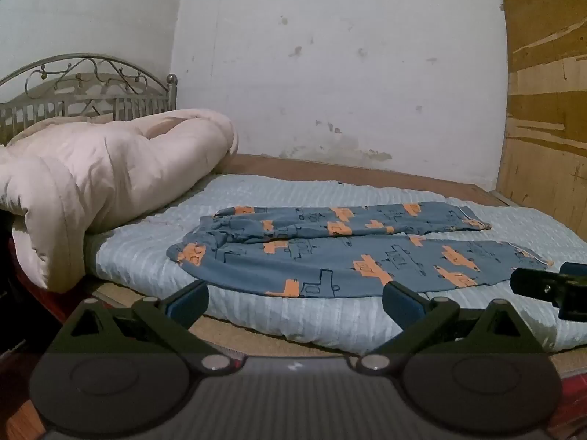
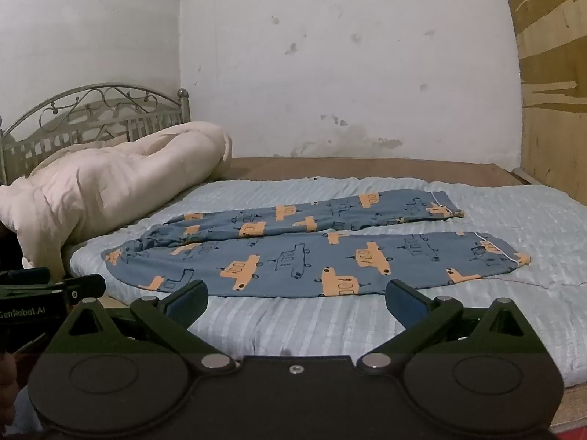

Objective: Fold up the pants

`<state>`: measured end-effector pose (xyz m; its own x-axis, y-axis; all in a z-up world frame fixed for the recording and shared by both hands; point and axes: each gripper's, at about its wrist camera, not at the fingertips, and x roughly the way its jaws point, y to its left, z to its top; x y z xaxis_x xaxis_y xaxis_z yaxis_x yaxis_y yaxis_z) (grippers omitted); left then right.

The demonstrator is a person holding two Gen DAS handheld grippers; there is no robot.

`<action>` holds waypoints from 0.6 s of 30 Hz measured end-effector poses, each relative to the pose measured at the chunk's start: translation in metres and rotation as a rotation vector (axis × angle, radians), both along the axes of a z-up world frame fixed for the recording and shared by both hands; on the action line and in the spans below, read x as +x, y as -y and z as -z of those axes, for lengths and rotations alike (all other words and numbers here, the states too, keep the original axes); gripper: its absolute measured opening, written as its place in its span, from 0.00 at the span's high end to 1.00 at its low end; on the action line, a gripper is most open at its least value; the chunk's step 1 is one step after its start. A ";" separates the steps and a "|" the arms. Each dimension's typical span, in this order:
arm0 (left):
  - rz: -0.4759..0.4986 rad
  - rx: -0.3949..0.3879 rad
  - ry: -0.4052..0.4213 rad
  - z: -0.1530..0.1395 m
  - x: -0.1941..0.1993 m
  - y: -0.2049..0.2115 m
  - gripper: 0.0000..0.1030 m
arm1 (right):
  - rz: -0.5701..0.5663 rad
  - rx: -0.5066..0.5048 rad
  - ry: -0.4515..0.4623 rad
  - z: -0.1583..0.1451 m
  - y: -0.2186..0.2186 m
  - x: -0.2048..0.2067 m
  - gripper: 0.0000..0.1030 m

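Blue pants with orange car prints lie flat on the light blue mattress pad, waistband at the left, both legs stretched to the right. They show the same way in the right wrist view. My left gripper is open and empty, hovering at the bed's near edge just short of the near leg. My right gripper is open and empty, also just short of the near leg. The right gripper's tip shows at the right of the left wrist view.
A bunched pale pink comforter lies at the left by the metal headboard. A white wall stands behind the bed and a wooden panel at the right. Bare pad lies right of the leg cuffs.
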<state>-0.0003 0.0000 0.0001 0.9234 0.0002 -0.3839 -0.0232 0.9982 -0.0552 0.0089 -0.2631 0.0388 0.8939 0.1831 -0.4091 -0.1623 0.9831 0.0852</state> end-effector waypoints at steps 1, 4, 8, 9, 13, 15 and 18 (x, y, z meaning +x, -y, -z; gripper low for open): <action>0.000 0.001 0.003 0.000 0.000 0.000 0.01 | -0.001 -0.004 -0.002 0.000 0.000 0.000 0.01; 0.003 0.001 0.008 0.000 0.000 0.000 0.01 | 0.001 -0.002 0.005 -0.001 0.000 -0.002 0.01; 0.003 0.002 0.013 0.001 0.000 0.000 0.01 | 0.000 -0.002 0.006 -0.001 0.000 -0.002 0.01; 0.001 0.002 0.012 0.000 -0.006 0.002 0.01 | 0.000 -0.002 0.006 -0.001 0.000 -0.002 0.01; -0.002 0.005 0.015 -0.002 -0.007 0.004 0.01 | -0.001 -0.003 0.008 -0.002 0.000 -0.003 0.01; -0.001 0.006 0.016 -0.004 -0.007 0.003 0.01 | -0.002 -0.003 0.009 -0.002 0.000 -0.003 0.01; -0.001 0.006 0.016 -0.005 -0.007 0.003 0.01 | -0.002 -0.002 0.009 -0.002 0.000 -0.004 0.01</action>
<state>-0.0068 -0.0033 0.0048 0.9292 0.0037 -0.3695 -0.0236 0.9985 -0.0493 0.0046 -0.2627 0.0412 0.8973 0.1839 -0.4014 -0.1650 0.9829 0.0815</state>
